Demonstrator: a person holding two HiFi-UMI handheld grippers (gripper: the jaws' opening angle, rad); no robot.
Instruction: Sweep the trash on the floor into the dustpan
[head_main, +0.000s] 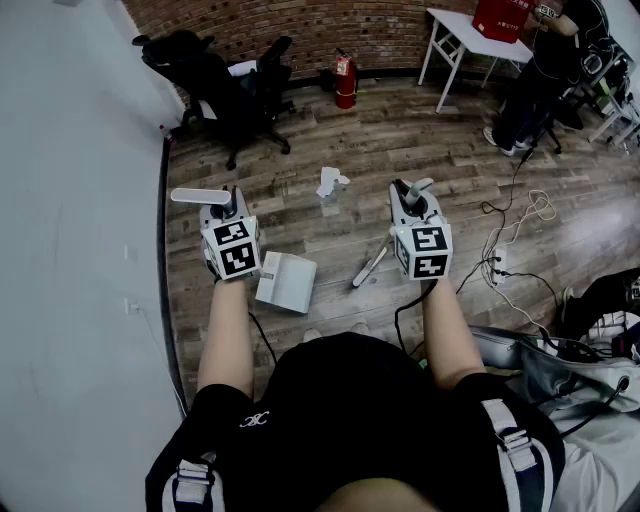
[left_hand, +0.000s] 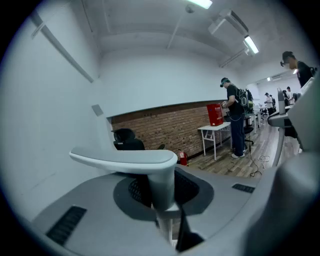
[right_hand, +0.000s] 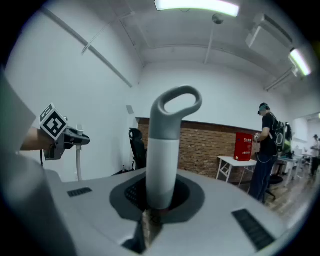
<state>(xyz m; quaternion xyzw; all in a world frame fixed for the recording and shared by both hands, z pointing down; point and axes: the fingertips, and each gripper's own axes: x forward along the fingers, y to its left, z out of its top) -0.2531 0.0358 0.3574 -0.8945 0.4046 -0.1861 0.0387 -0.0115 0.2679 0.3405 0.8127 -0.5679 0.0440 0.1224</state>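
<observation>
Our left gripper (head_main: 226, 203) pinches the dustpan's handle (left_hand: 160, 170); our right gripper (head_main: 413, 198) pinches the broom's handle (right_hand: 161, 165). Crumpled paper (head_main: 330, 182) lies on the wooden floor (head_main: 400, 140) ahead, between them.

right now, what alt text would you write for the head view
Seen from above, a person stands on a wooden floor, the left gripper shut on the handle of a dustpan and the right gripper shut on the handle of a broom. A wad of white paper lies on the floor ahead, clear of both tools.
</observation>
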